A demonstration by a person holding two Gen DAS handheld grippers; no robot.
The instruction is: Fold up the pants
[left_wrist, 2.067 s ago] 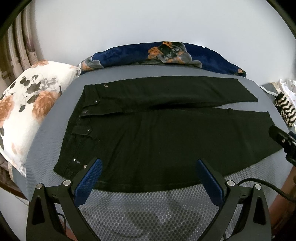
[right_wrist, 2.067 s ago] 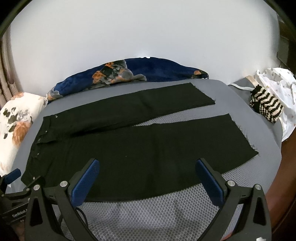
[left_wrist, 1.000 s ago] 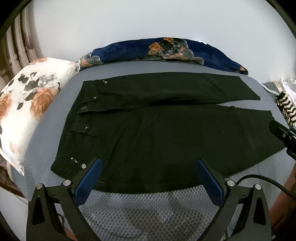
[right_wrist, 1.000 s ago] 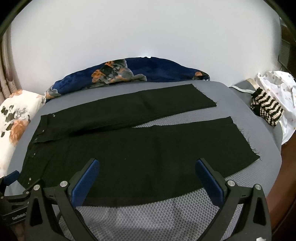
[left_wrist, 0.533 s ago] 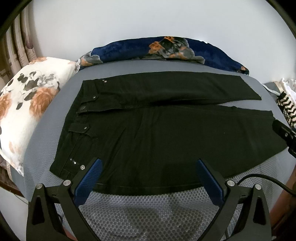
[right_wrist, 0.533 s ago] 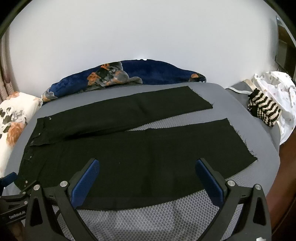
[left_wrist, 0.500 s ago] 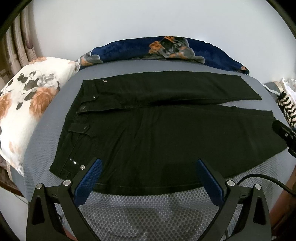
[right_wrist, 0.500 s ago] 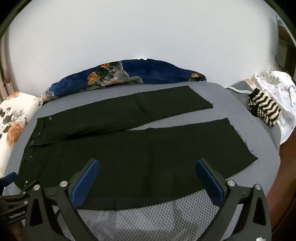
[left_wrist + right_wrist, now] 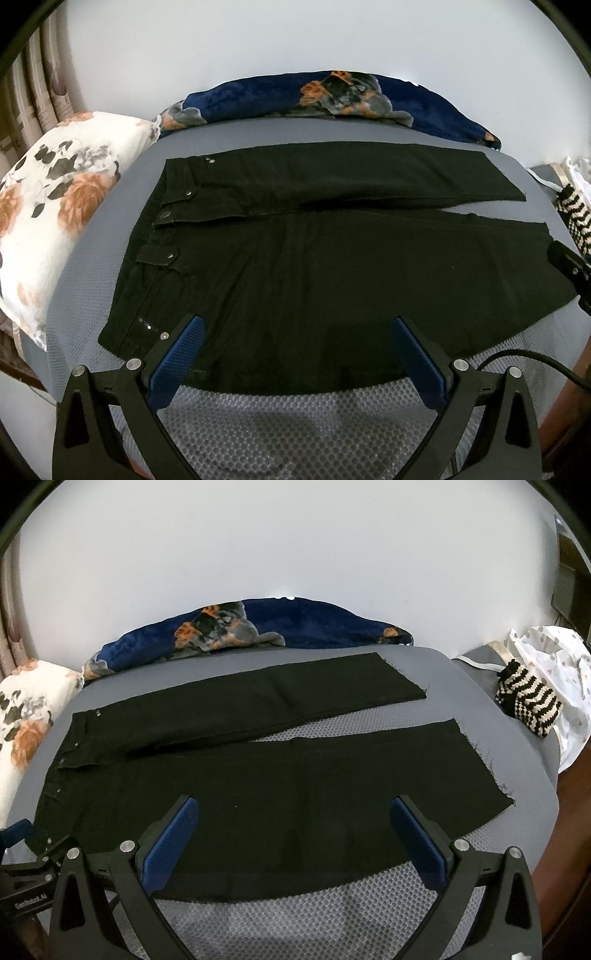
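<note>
Both cameras have drifted a little over the last two seconds, so the black pants [image 9: 317, 266] now sit slightly further left in the right wrist view, while the garment itself lies as flat as before. They are spread out on the grey mesh bed cover [image 9: 295, 417], waistband to the left with its metal snaps [image 9: 170, 254] showing, and the two legs run out to the right, parting in a narrow wedge of bare cover toward the frayed hems [image 9: 480, 760]. Left gripper [image 9: 295, 343] hovers over the near edge of the pants close to the waist end, its blue-padded fingers [image 9: 173, 363] spread wide with nothing between them. Right gripper [image 9: 293, 825] hangs over the near leg further along, its jaws equally wide apart and empty. A floral pillow [image 9: 48, 221] lies beside the waistband, a navy floral blanket [image 9: 332, 96] is bunched along the wall behind the far leg, and a striped knit item [image 9: 528, 705] rests on a white spotted cloth [image 9: 554, 657] beyond the hems, well apart from the pants
</note>
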